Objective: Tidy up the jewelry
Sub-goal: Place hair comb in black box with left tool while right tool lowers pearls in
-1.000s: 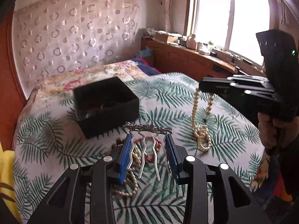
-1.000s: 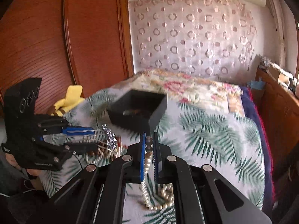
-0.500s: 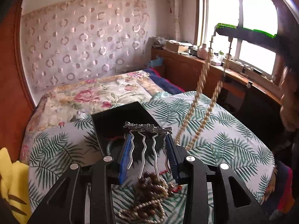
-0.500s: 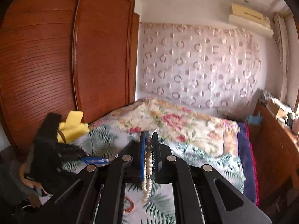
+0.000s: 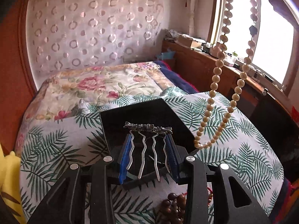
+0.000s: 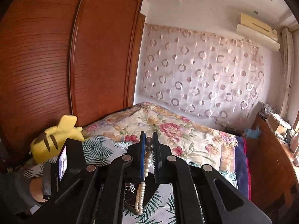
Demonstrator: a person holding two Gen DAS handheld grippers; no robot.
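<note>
My left gripper (image 5: 148, 145) is shut on a silver hair comb (image 5: 147, 141), its ornate top forward, held just above the open black jewelry box (image 5: 142, 115) on the palm-leaf cloth. My right gripper (image 6: 149, 145) is shut on a pearl necklace (image 6: 143, 186), held high. The necklace hangs in a long loop in the left wrist view (image 5: 220, 85), its lower end beside the box's right edge. In the right wrist view the box is mostly hidden under the fingers. The left gripper's body (image 6: 61, 166) shows at the lower left of that view.
A dark wooden bead bracelet (image 5: 173, 207) with a red cord lies on the cloth under my left gripper. A yellow plush toy (image 6: 56, 136) sits at the bed's left by the wardrobe (image 6: 56, 56). A wooden sideboard (image 5: 214, 71) runs under the window.
My right gripper has lifted the pearl necklace off the cloth, so it now hangs free. My left gripper has carried the comb forward from over the bracelets to over the black box.
</note>
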